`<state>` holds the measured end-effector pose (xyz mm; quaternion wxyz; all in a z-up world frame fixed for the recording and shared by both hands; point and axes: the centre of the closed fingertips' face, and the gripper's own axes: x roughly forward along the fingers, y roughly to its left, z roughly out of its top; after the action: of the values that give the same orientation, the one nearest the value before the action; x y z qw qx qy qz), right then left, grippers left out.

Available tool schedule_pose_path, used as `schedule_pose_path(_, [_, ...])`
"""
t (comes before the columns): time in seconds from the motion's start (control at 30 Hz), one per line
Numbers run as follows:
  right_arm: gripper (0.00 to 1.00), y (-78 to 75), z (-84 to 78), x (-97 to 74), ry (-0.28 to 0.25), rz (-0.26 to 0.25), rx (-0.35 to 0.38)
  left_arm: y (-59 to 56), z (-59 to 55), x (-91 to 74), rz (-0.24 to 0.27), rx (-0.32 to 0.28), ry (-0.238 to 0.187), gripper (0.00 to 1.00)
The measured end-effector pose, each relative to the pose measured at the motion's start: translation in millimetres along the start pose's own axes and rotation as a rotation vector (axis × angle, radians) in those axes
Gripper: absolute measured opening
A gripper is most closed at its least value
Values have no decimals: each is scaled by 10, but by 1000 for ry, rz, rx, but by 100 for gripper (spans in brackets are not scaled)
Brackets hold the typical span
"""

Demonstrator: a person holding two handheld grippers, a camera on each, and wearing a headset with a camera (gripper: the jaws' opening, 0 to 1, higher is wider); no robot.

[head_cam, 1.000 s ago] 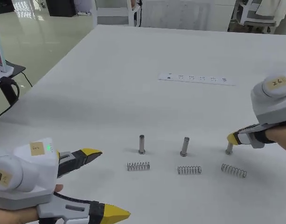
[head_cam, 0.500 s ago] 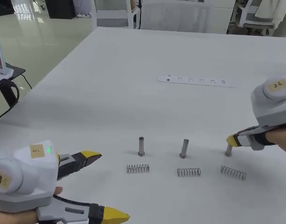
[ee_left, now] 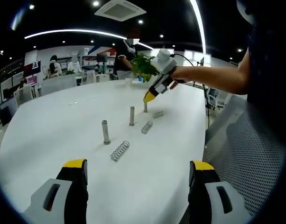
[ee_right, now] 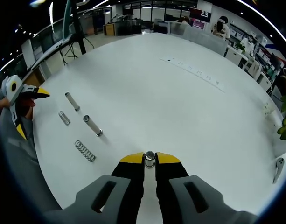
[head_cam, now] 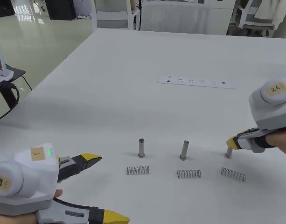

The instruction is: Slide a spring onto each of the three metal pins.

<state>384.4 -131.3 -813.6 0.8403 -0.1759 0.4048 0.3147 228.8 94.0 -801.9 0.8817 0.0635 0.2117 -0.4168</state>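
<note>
Work surface: A flat white tabletop (head_cam: 133, 93) is carrying all the parts.
Pins: Three short, cylindrical, grey metal pins are standing upright in a row across the near part of the tabletop: the left pin (head_cam: 141, 147), the middle pin (head_cam: 184, 150) and the right pin (head_cam: 229, 152).
Springs: Three small silver wire coil springs are lying on their sides, one on the person's side of each pin and apart from it: the left spring (head_cam: 137, 171), the middle spring (head_cam: 189, 174) and the right spring (head_cam: 233, 174).
Right gripper: The grey-and-white, yellow-tipped right gripper (ee_right: 149, 161) is reaching the right pin (ee_right: 149, 155). Its jaws are standing almost together and are pinching the top of that pin between the yellow tips.
Left gripper: The matching left gripper (head_cam: 105, 187) is hovering at the near left corner, well apart from the left pin. Its jaws are standing wide apart and are holding nothing.
Power strip: A long white power strip (head_cam: 197, 82) is lying farther back on the tabletop.
</note>
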Motion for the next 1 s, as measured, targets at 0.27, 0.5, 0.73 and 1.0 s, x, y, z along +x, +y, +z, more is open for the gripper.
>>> schedule_pose_path(0.27, [7, 7, -43, 3, 10, 4, -6, 6, -3, 1, 2, 0, 2, 87])
schedule_pose_path(0.5, [9, 19, -43, 9, 6, 12, -8, 13, 0, 0, 5, 1, 2, 87])
schedule_pose_path(0.73, [12, 13, -57, 2, 1, 14, -14, 14, -4, 2, 5, 0, 3, 87])
schedule_pose_path(1.0, [14, 13, -105, -31, -1, 14, -15, 1, -9, 6, 0, 1, 8, 87])
